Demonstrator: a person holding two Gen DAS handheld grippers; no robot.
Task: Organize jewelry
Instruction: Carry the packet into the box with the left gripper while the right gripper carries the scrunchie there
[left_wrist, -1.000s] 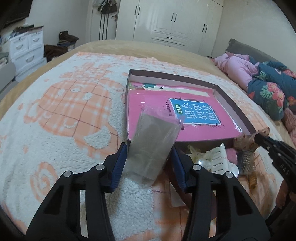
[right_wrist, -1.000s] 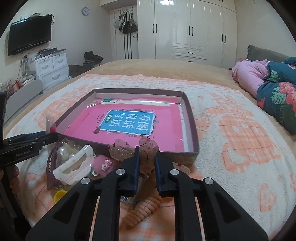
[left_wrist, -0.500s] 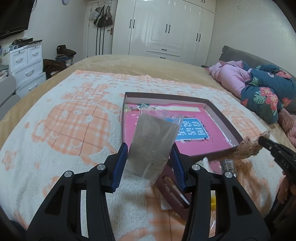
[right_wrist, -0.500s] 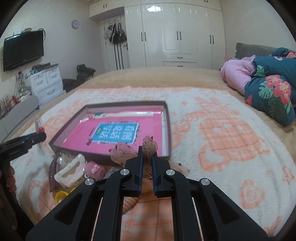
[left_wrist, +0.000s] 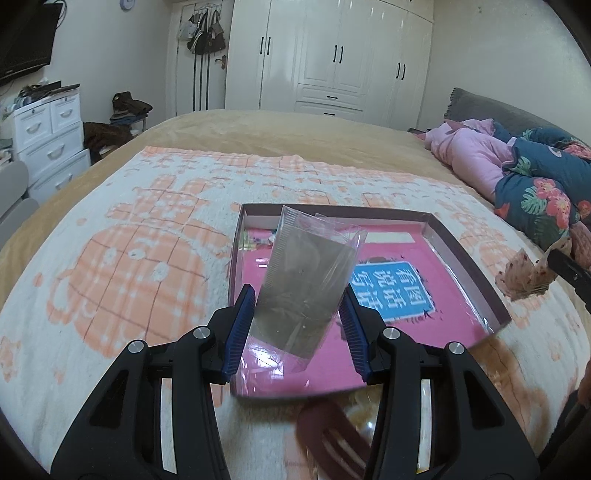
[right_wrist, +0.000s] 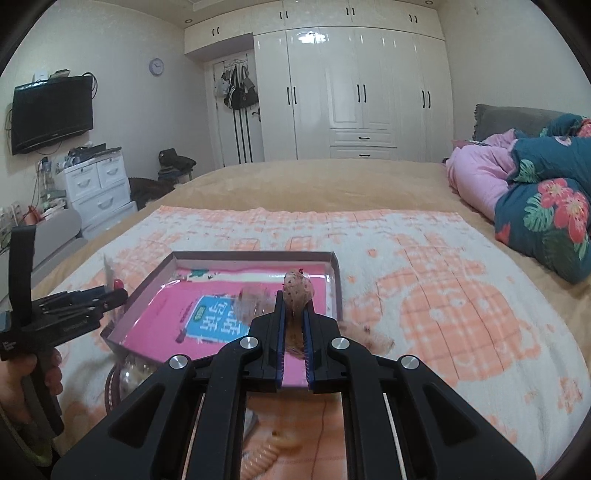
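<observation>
My left gripper (left_wrist: 297, 308) is shut on a clear plastic sleeve with a grey card (left_wrist: 304, 291) and holds it raised over the near left part of the shallow box with a pink lining (left_wrist: 461, 258). My right gripper (right_wrist: 293, 319) is shut on a beige dotted fabric scrunchie (right_wrist: 298, 290), lifted above the box (right_wrist: 334, 266). The scrunchie also shows at the right edge of the left wrist view (left_wrist: 524, 275). The left gripper shows at the left of the right wrist view (right_wrist: 85, 301).
The box lies on an orange-and-white fleece blanket (left_wrist: 122, 258) on a bed. Hair clips and a dark comb (left_wrist: 332, 439) lie in front of the box, with a coiled hair tie (right_wrist: 267, 450). Pink and floral bedding (right_wrist: 532, 192) is piled at the right.
Both grippers have risen away from the pile of accessories, each still holding its item. The box now sits lower and farther in both views.
</observation>
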